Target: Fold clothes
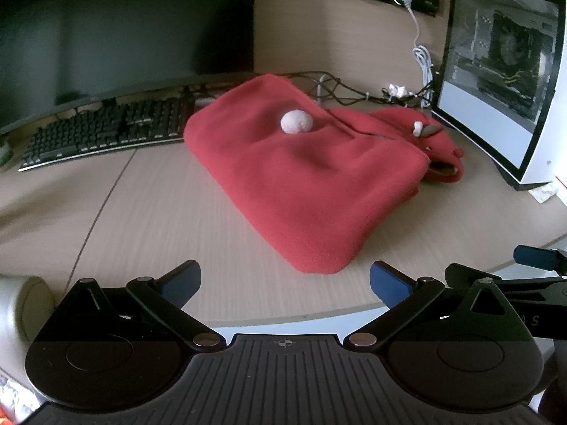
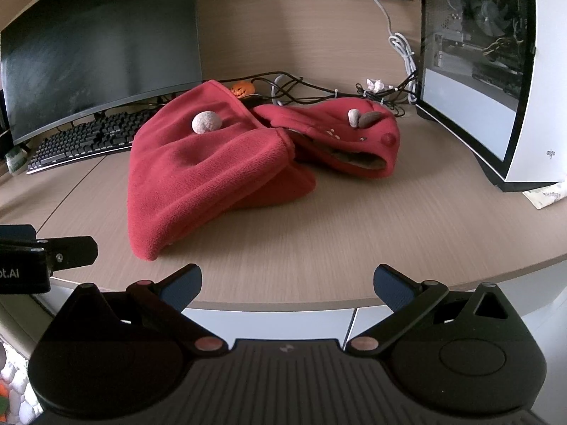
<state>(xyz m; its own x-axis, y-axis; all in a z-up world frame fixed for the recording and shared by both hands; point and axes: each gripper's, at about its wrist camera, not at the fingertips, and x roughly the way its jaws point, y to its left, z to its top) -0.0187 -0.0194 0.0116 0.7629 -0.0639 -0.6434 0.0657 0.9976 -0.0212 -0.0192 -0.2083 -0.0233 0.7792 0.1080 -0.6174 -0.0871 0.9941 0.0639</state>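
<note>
A red fleece garment lies folded in a thick bundle on the wooden desk. A pale pompom tail sits on top of it. Its hood with a small horn and ear lies to the right of the bundle. My left gripper hangs open over the desk's front edge, just short of the garment's near corner. My right gripper is open too, at the front edge and apart from the cloth. Both hold nothing.
A curved monitor and a black keyboard stand at the back left. A white computer case stands at the right, with cables and a small orange pumpkin behind the garment.
</note>
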